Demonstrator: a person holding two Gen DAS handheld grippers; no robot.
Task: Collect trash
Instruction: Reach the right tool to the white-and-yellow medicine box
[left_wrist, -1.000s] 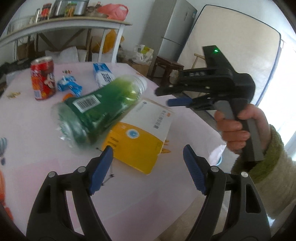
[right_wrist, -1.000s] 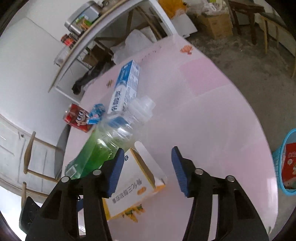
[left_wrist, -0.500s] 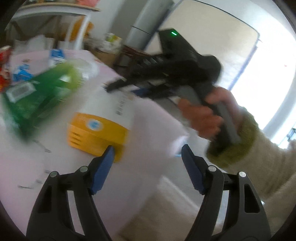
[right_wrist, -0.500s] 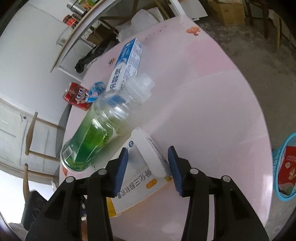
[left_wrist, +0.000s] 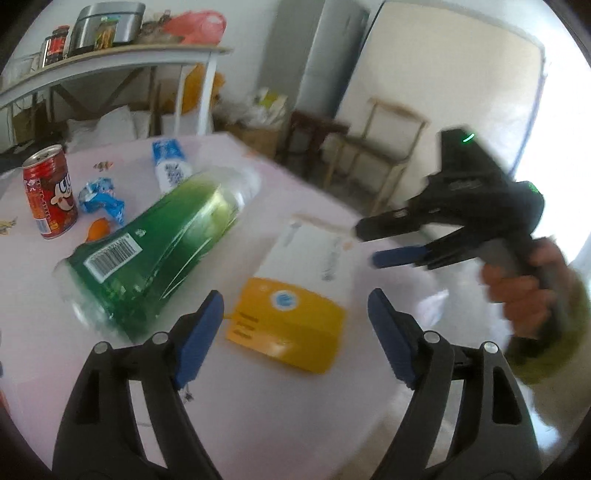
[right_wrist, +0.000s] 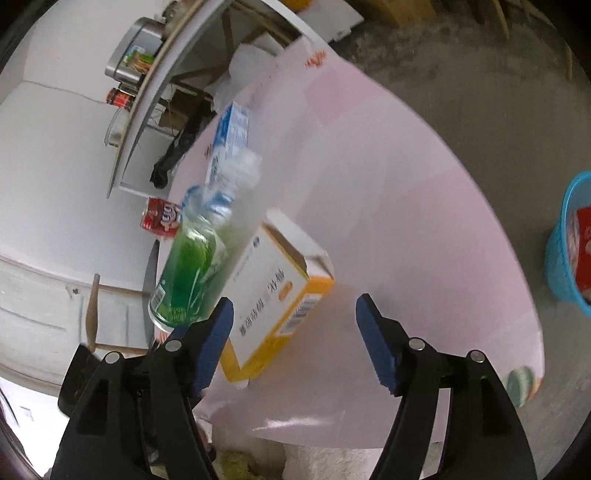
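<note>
Lining up on the yellow-white box (right_wrist: 275, 291) lying flat on the pink table (right_wrist: 406, 192) w/ the green bottle (left_wrist: 155, 254) beside it: right gripper (right_wrist: 293, 341) jaws opening, nothing gripped; left gripper (left_wrist: 295, 332) opening too, empty. Blue bin (right_wrist: 565, 258) waits on the floor.

Table (left_wrist: 258, 424): I see everything resting on it.
Carton (left_wrist: 295, 295): flat, near my edge, right of the bottle.
Bottle (left_wrist: 155, 251): on its side, touching the carton in the right wrist view, cap toward the far edge.
Box (left_wrist: 170, 166): behind the bottle's cap.
Can (left_wrist: 48, 192): upright, far left.
Wrapper (left_wrist: 101, 199): just right of the can.
Basket (right_wrist: 565, 251): on the floor, off the table's right edge.
</note>
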